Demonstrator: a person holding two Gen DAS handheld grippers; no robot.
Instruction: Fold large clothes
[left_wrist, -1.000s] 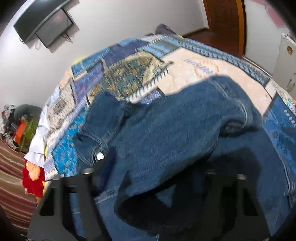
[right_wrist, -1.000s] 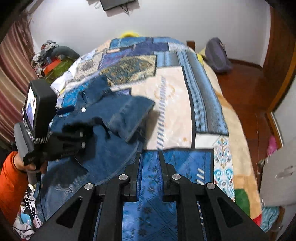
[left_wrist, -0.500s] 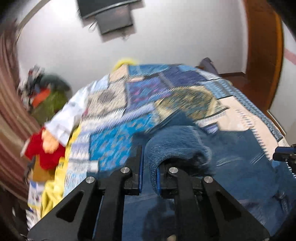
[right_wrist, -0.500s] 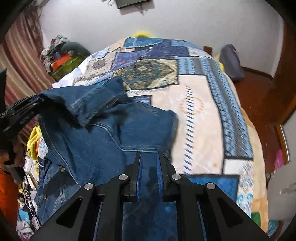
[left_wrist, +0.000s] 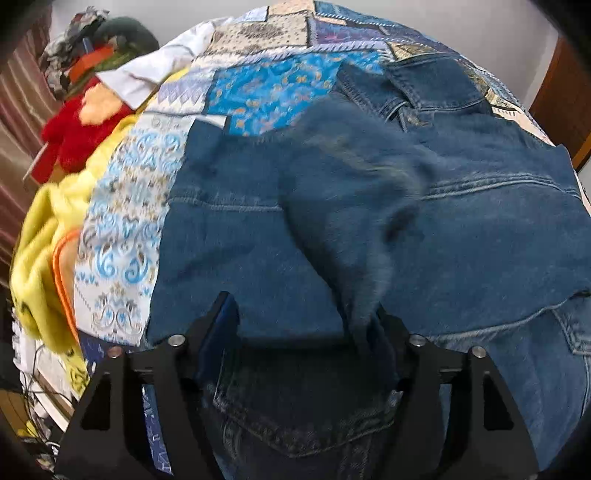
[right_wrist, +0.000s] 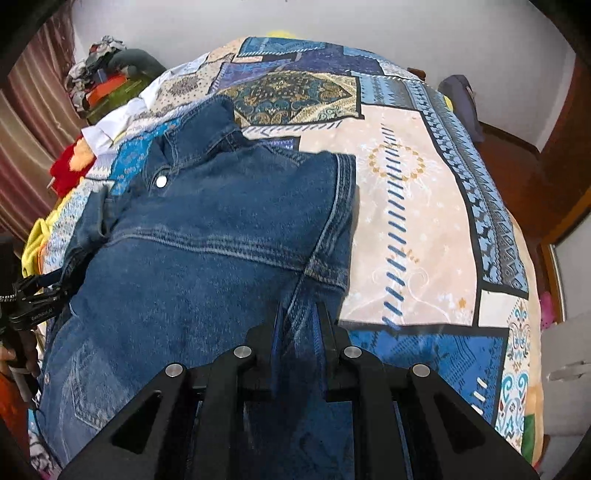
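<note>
one denim jacket (right_wrist: 207, 236) on bed; two claws: left (left_wrist: 306, 325) spread, right (right_wrist: 297, 325) clamped on hem.

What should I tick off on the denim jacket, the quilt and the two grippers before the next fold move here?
1. Right gripper clamped on the denim jacket: ok, its jaws are shut with a fold of denim between them.
2. Left gripper clear of the jacket: not ok, its jaws have just been opening, but a blurred ridge of denim lies against one finger.
3. Jacket fully on the quilt: cannot tell, its lower part runs out of view.
4. Collar lying flat: not ok, it is rumpled near the metal button.
5. Folded edge straight: ok, the edge toward the bare quilt runs fairly even.
</note>
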